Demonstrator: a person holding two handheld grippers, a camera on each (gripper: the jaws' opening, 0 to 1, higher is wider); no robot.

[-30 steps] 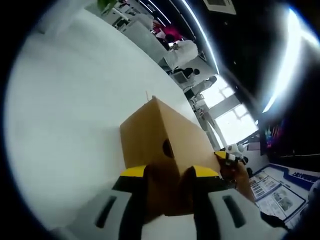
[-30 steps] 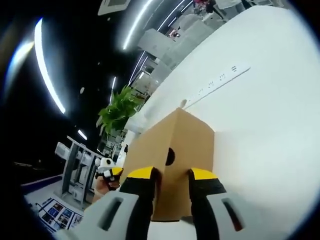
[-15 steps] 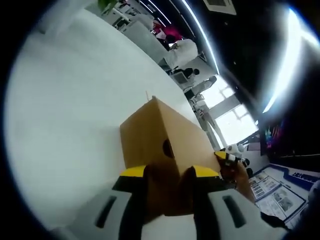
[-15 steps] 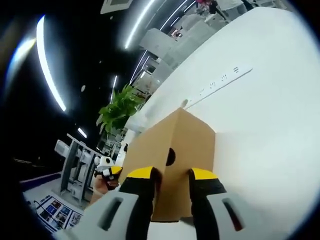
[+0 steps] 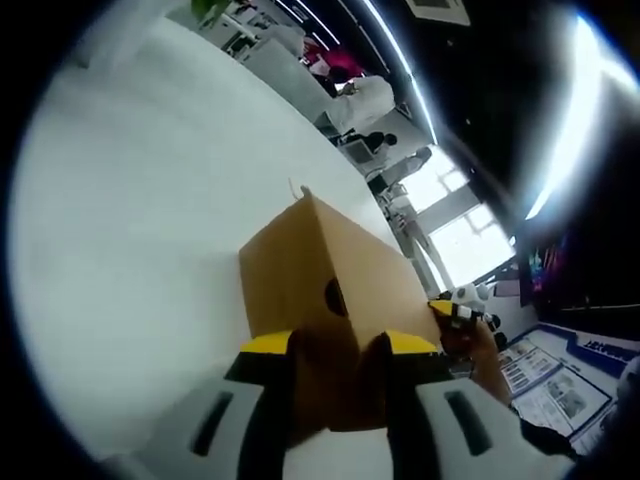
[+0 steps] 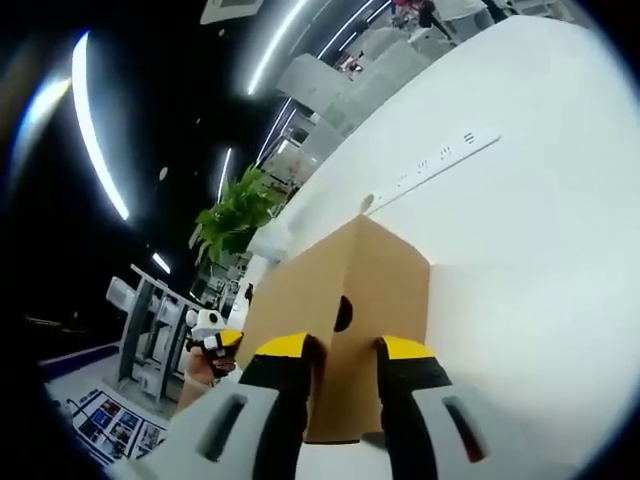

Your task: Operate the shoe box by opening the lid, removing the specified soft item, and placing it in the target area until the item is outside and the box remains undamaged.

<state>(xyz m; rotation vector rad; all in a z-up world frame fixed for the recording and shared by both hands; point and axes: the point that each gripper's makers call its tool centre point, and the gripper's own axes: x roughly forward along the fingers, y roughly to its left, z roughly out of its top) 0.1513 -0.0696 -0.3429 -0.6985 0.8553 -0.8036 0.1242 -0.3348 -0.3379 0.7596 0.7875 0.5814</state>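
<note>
Currently both tools are clamped on the shoe box (image 5: 330, 300), one at each end. Left tool (image 5: 338, 345): jaws closed down to a narrow gap, with a corner edge of the cardboard pinched between the yellow-tipped pads, just below the round finger hole (image 5: 335, 296). Right tool (image 6: 342, 348): same story at the opposite end, jaws nearly closed on that corner edge, with its own finger hole (image 6: 342, 312) just above the pads.

Box sits on the white bench (image 5: 130, 230), or is held just off it; I can't tell whether there's contact. Lid is still on, no gap visible. Soft item isn't out yet, presumably inside the box.

My read on the two-ended grip: it steadies the box symmetrically so neither wall gets crushed or twisted, and puts both tools at the lid's end flaps ready for an even lift. Pinching on the folded corner rather than a flat panel makes sense, since that's the stiffest part of the cardboard.

Beyond the box in the right gripper view: a white power strip (image 6: 440, 160) lying on the bench, well apart from it, and a potted plant (image 6: 235, 215) past the bench edge.

Step in hand looks like lid opening, not yet started.
</note>
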